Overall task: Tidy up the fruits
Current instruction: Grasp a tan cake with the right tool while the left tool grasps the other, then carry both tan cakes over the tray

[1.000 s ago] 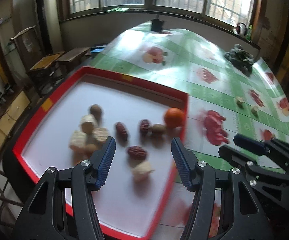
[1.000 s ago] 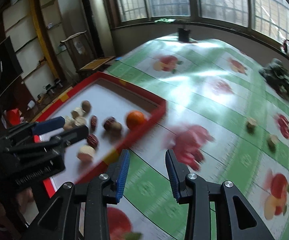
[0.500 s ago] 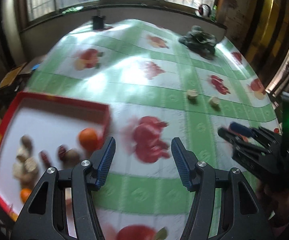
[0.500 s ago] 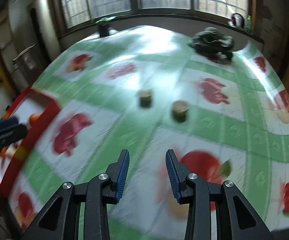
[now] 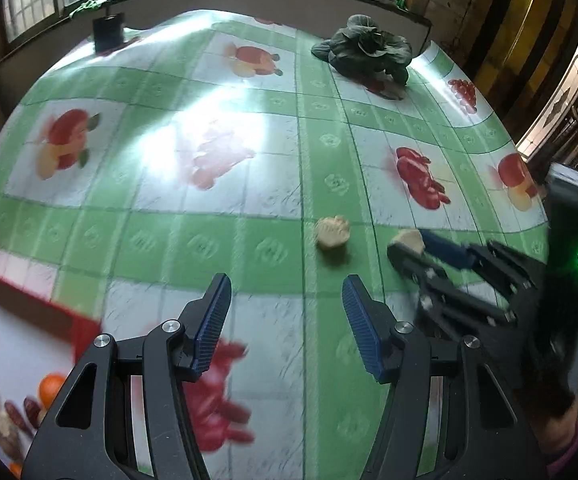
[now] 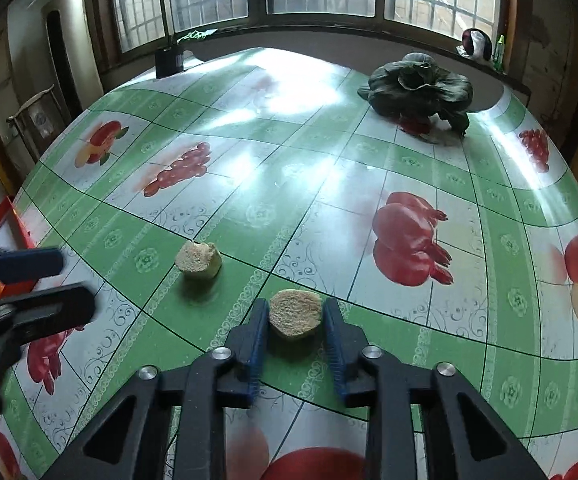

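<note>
The right tool (image 6: 295, 320) has just been closing its jaws, and a tan fruit chunk (image 6: 295, 313) sits between them on the tabletop (image 6: 329, 200). The pads look like they touch its sides. Squeeze softly and lift straight up. The left tool (image 5: 287, 322) is wide open and holds nothing. A second chunk (image 5: 331, 232) lies a bit farther, just right of it. The red tray (image 5: 33, 308) is at the near left.

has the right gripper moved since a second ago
Yes. The right gripper has swung away from the red tray to the tan chunk on the tablecloth; its fingers have just been closing around it.
</note>
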Tool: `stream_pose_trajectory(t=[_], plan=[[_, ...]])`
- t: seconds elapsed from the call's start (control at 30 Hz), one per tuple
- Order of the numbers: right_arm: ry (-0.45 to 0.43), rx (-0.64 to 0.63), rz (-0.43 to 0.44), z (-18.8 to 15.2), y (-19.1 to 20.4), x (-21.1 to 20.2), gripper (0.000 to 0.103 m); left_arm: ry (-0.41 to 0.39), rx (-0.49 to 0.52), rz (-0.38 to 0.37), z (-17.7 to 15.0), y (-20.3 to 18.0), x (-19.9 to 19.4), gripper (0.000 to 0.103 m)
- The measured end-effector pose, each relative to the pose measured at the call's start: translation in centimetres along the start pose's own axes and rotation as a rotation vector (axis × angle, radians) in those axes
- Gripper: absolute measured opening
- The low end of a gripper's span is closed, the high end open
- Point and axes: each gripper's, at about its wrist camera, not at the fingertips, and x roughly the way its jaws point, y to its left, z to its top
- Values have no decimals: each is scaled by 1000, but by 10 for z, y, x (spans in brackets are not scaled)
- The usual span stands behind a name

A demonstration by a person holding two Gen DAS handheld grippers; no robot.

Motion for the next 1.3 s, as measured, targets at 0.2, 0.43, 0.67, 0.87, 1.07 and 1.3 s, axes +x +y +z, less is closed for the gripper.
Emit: stream_pose_trajectory(t=[0.2, 0.43, 0.67, 0.87, 1.07, 1.3], plan=[[27, 44, -26, -13, -16, -15, 26, -7, 28, -12, 17, -15, 18, 58], [22, 76, 3, -18, -25, -18, 26, 23, 34, 32, 27, -25, 44, 57], [20, 61, 23, -17, -21, -21, 26, 29, 44, 40, 19, -21, 46, 23], [2, 39, 33, -17, -4, -34, 26, 0, 18, 30, 4, -5, 20, 23], [-16, 19, 78, -28, 26, -53, 26, -45, -1, 54, -22, 10, -19, 24], [-24, -4, 136, -46, 71, -70, 26, -101, -27, 122, -65, 30, -63, 24]])
